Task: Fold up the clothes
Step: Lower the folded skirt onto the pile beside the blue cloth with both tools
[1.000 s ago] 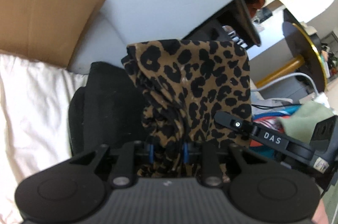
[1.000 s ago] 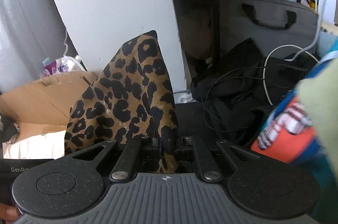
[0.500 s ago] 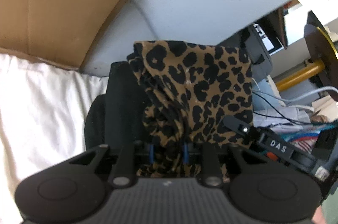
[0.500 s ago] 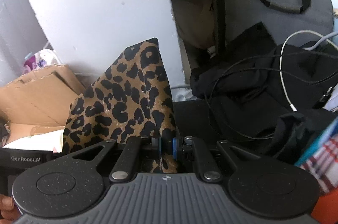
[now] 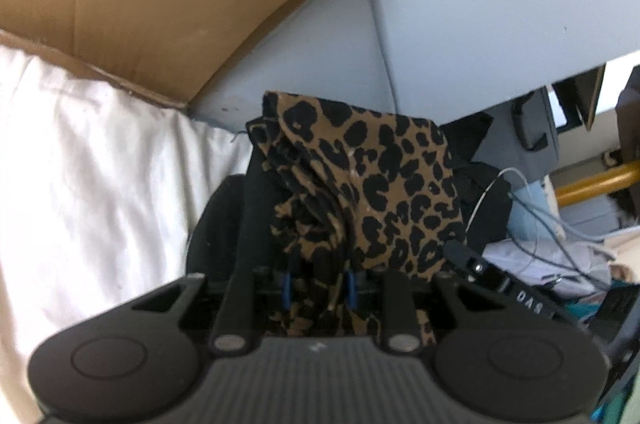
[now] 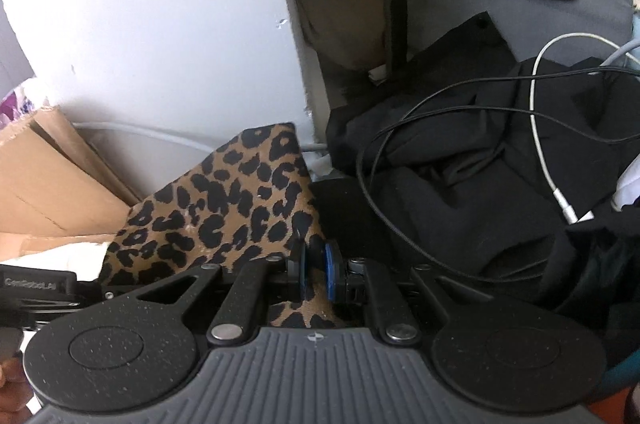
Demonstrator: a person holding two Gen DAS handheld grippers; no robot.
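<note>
left gripper (image 5: 318,284): jaws opening, bunched leopard-print cloth (image 5: 372,191) between them | right gripper (image 6: 316,274): clenched on its corner, keeping the fold | cloth above black garment (image 6: 460,183), likely being laid down

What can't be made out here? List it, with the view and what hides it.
- Lower part of the leopard-print garment: left wrist view, behind the left tool body.
- Right tool pinch point: right wrist view, fabric bunched over the pads.
- Black clothes pile: right wrist view, cut off by the frame edge, crossed by cables.
</note>
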